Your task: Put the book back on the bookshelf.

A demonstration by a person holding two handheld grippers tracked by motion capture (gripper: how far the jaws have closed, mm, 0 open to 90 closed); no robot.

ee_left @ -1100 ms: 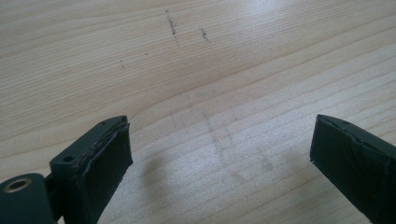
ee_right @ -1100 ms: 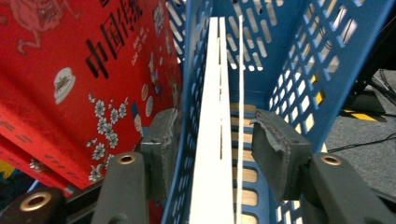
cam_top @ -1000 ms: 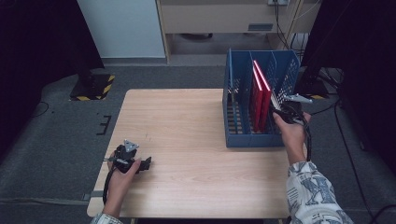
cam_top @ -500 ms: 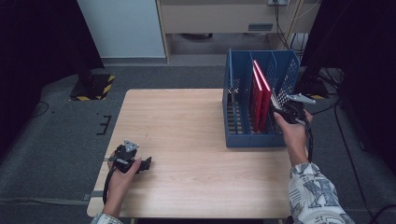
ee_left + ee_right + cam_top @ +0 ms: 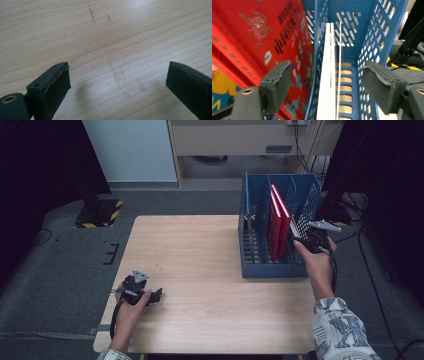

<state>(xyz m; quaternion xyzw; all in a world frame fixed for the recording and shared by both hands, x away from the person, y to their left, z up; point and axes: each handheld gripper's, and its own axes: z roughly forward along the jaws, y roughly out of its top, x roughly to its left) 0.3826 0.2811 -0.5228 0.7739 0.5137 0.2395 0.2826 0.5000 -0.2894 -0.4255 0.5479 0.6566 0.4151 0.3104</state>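
Observation:
A blue slotted rack (image 5: pixel 272 270) stands on the right side of the wooden table (image 5: pixel 200 250). Red books (image 5: pixel 277 222) stand upright in its middle compartment. A thin white book (image 5: pixel 296 229) stands in the rightmost compartment. My right gripper (image 5: pixel 301 238) reaches in at that book's near edge. In the right gripper view the white book (image 5: pixel 326 75) is between the pads (image 5: pixel 277 85) with a gap on each side, and the red cover (image 5: pixel 262 37) lies beyond the divider. The jaws have just been opening. My left gripper (image 5: pixel 159 295) rests open on the table near the front left, with bare wood between its jaws (image 5: pixel 117 85).
The rack's perforated right wall (image 5: pixel 382 32) is close beside the right pad. The rack's left compartment (image 5: pixel 252 240) holds nothing. Bare tabletop spreads between the two hands. Dark floor, a stand base (image 5: pixel 97 212) and cables surround the table.

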